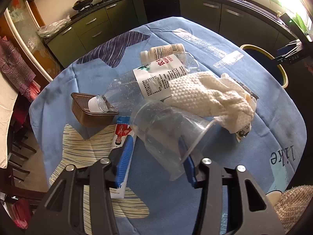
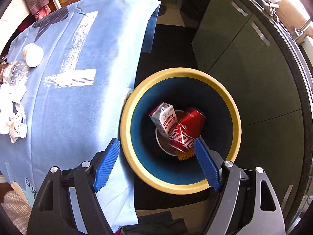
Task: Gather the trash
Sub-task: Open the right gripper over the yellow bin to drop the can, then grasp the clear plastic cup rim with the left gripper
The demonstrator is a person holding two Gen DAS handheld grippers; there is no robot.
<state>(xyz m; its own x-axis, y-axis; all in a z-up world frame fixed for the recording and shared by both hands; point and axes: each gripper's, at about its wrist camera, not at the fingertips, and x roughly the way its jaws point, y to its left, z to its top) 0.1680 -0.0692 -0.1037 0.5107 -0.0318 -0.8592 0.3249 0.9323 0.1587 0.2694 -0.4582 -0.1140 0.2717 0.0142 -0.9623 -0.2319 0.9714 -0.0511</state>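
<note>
In the left wrist view my left gripper (image 1: 156, 148) is open, its blue pads on either side of a clear plastic cup (image 1: 166, 135) lying on its side on the blue tablecloth (image 1: 225, 45). Beside the cup lie a clear water bottle (image 1: 137, 86), a crumpled paper towel (image 1: 211, 98), a white pill bottle (image 1: 164, 51), a brown plastic tray (image 1: 90, 110) and a flat carton (image 1: 122, 137). In the right wrist view my right gripper (image 2: 156, 150) is open and empty above the yellow-rimmed bin (image 2: 176, 72), which holds a red cola can (image 2: 187, 131) and a milk carton (image 2: 164, 119).
The bin rim (image 1: 281, 68) stands off the table's right edge. Green kitchen cabinets (image 1: 195, 9) and a dark counter curve behind the table. Chairs with checked cloth (image 1: 15, 66) stand on the left. The cloth hangs down beside the bin (image 2: 109, 176).
</note>
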